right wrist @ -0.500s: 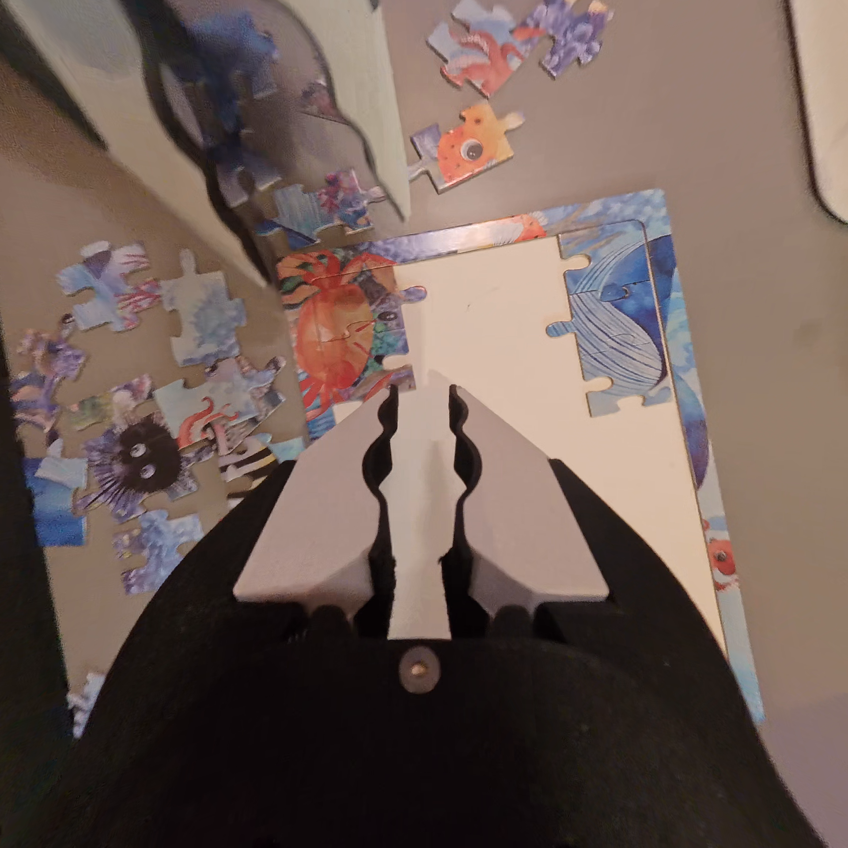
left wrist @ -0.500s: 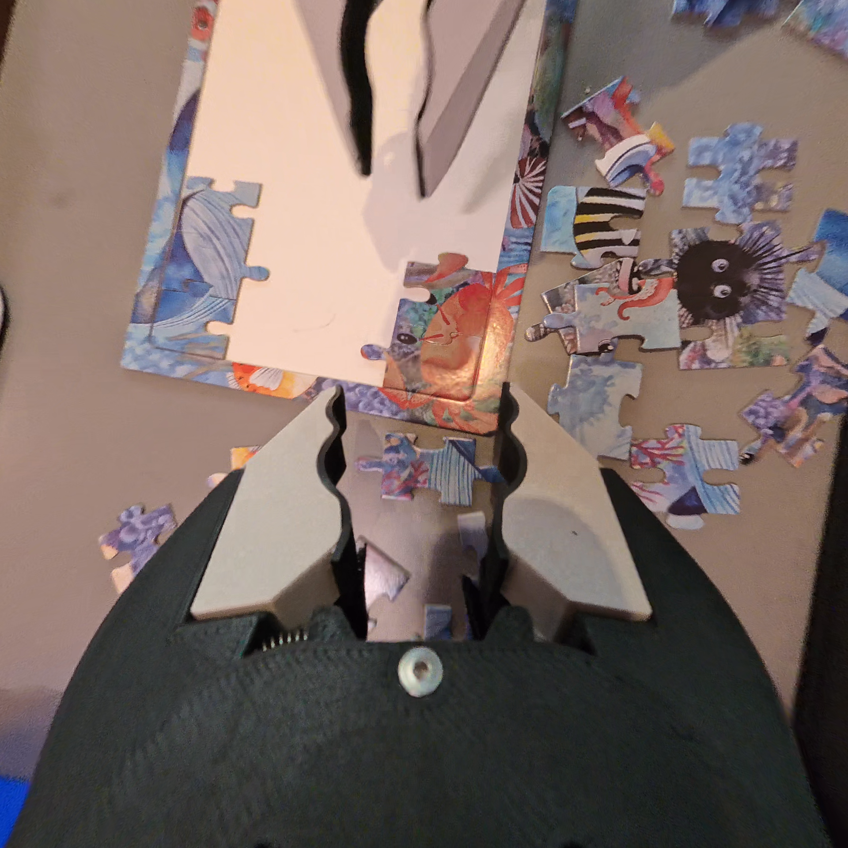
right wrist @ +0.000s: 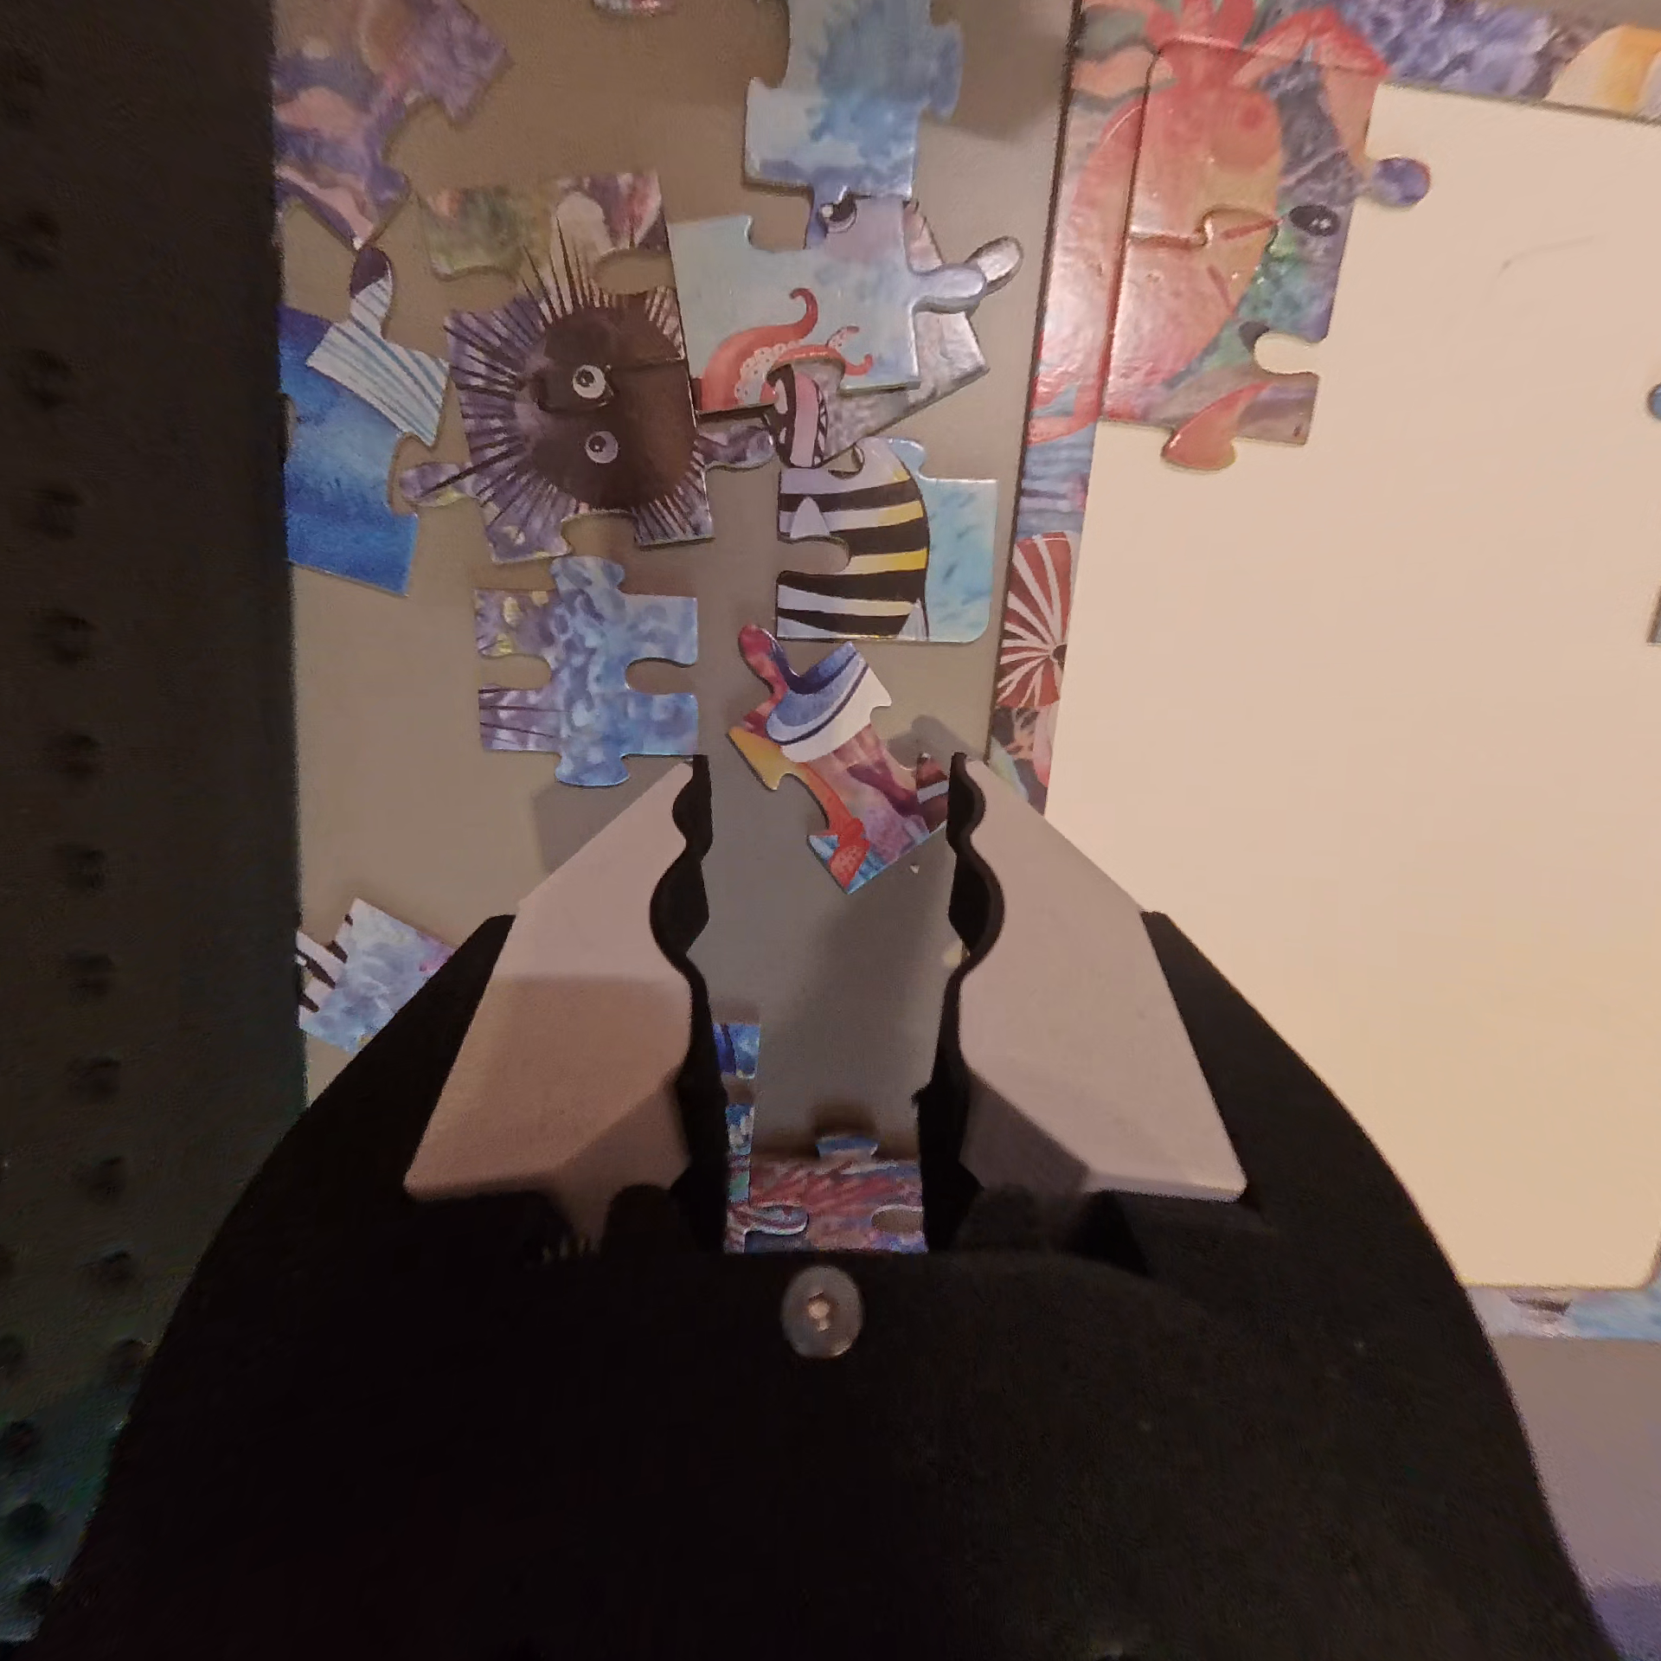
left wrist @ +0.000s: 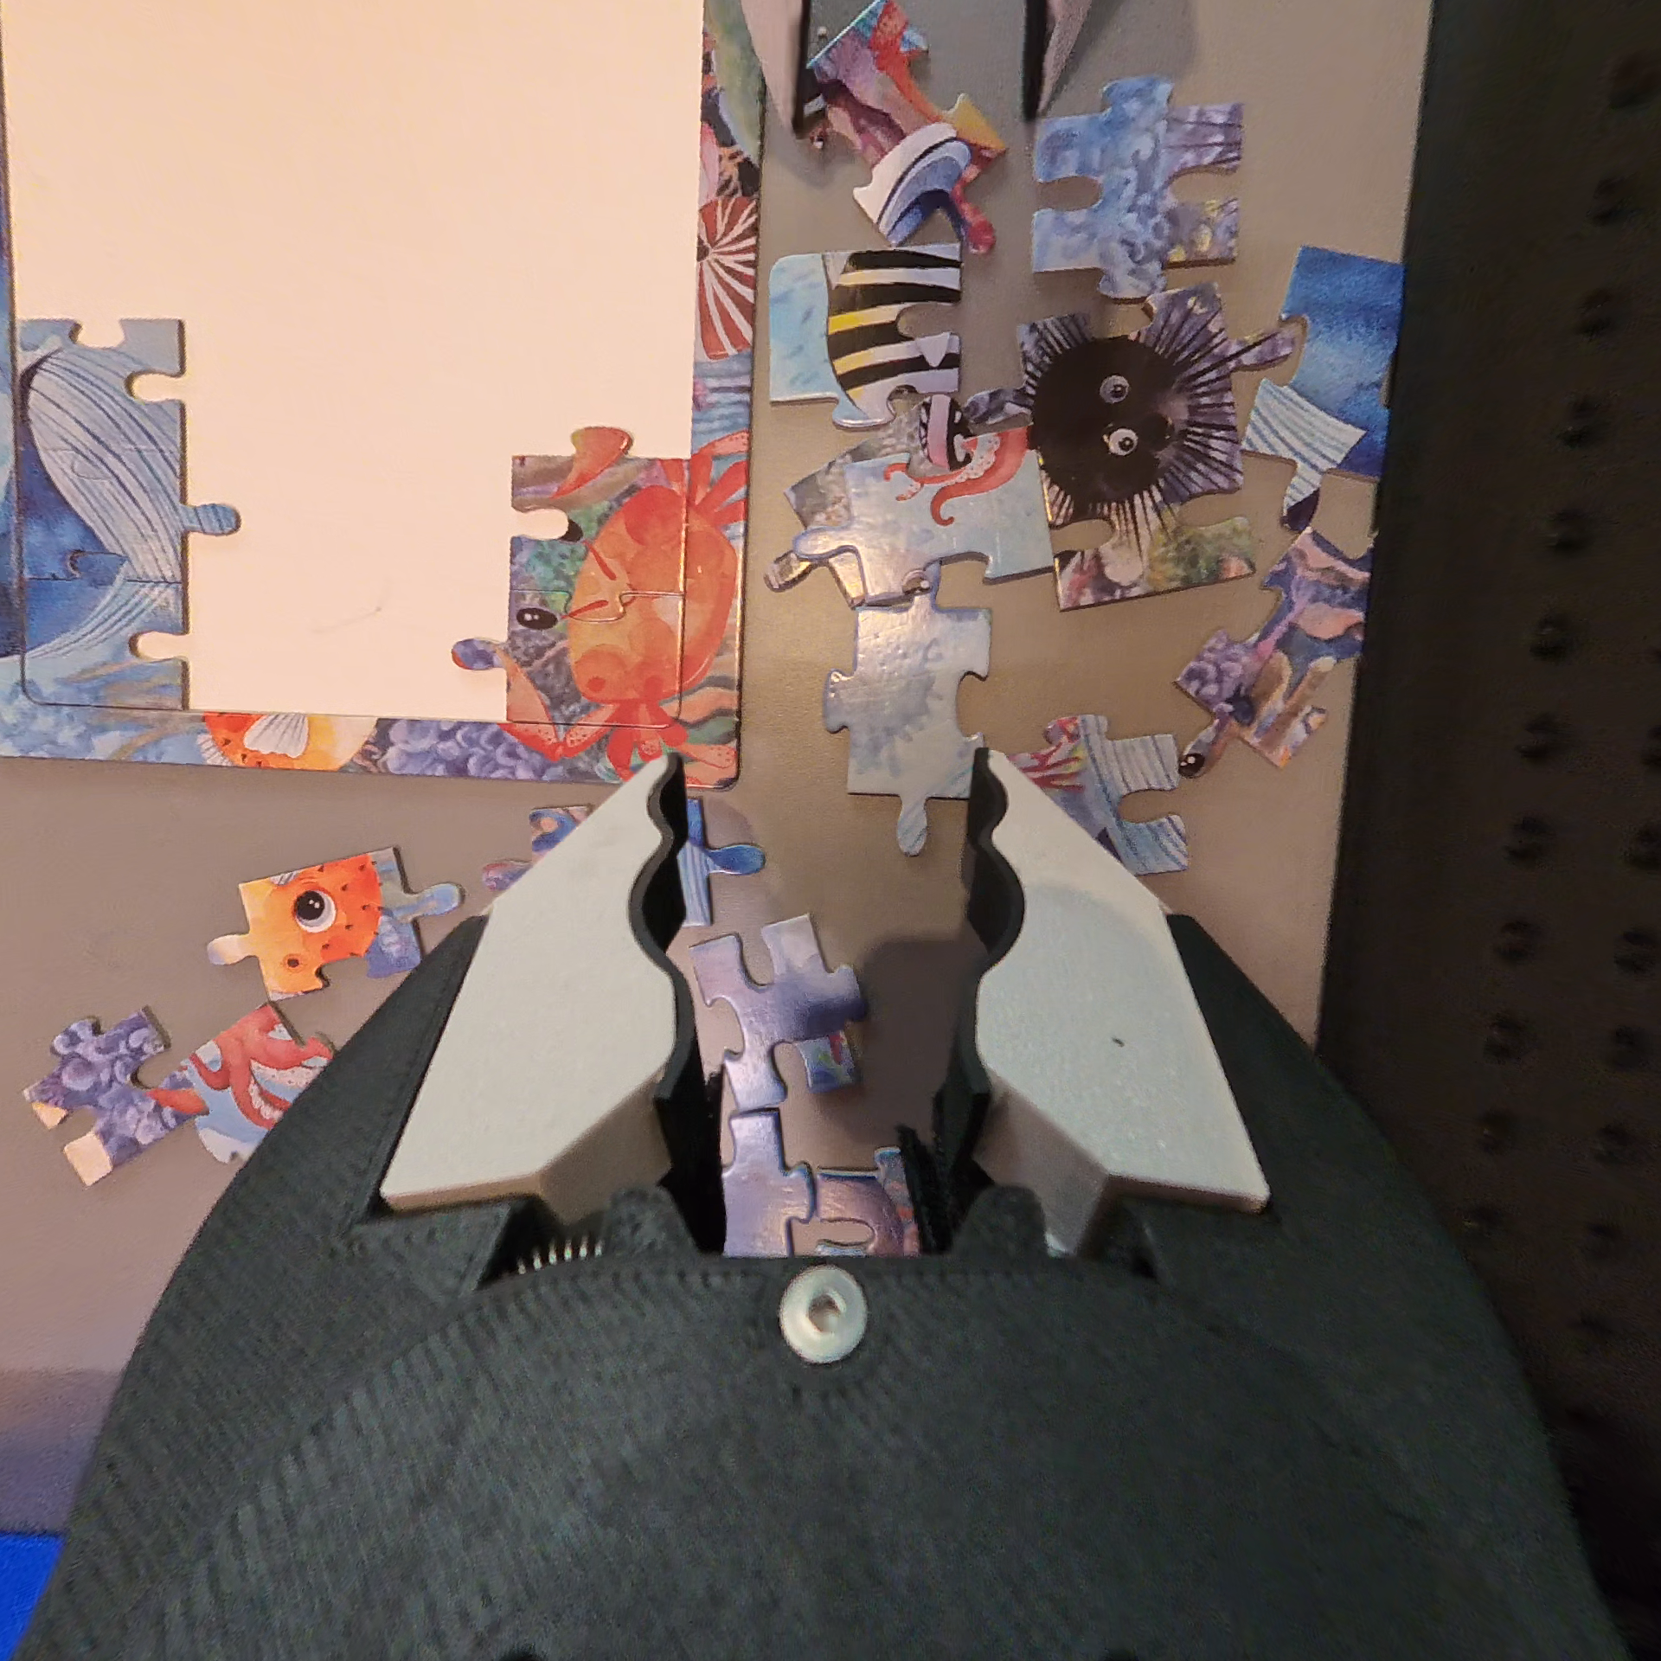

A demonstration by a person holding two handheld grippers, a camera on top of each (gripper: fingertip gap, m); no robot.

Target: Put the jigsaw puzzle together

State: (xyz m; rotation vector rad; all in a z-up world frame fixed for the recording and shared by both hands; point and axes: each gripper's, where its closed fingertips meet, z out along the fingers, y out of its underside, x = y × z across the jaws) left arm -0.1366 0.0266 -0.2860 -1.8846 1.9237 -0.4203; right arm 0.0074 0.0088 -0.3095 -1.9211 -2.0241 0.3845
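The right gripper [right wrist: 827, 809] stands spread and empty over the coral piece [right wrist: 831, 764], just left of the puzzle tray [right wrist: 1043, 503] — apparently lined up to pinch it. The left gripper [left wrist: 822, 791], likewise released, idles at the tray's five o'clock corner, out of the way.

Left gripper [left wrist: 822, 791]: dark green printed body, rounded and broad, layer lines across the shell. Two pale grey wedge fingers [left wrist: 557, 998] with black wavy inner pads. Silver screw [left wrist: 822, 1314] at centre, below the finger roots. Small coil spring [left wrist: 562, 1251] under the left finger's base.

Right gripper [right wrist: 829, 791]: same build, body near black. Grey wedge fingers [right wrist: 1070, 1016], black scalloped pads, silver screw [right wrist: 820, 1319] at centre
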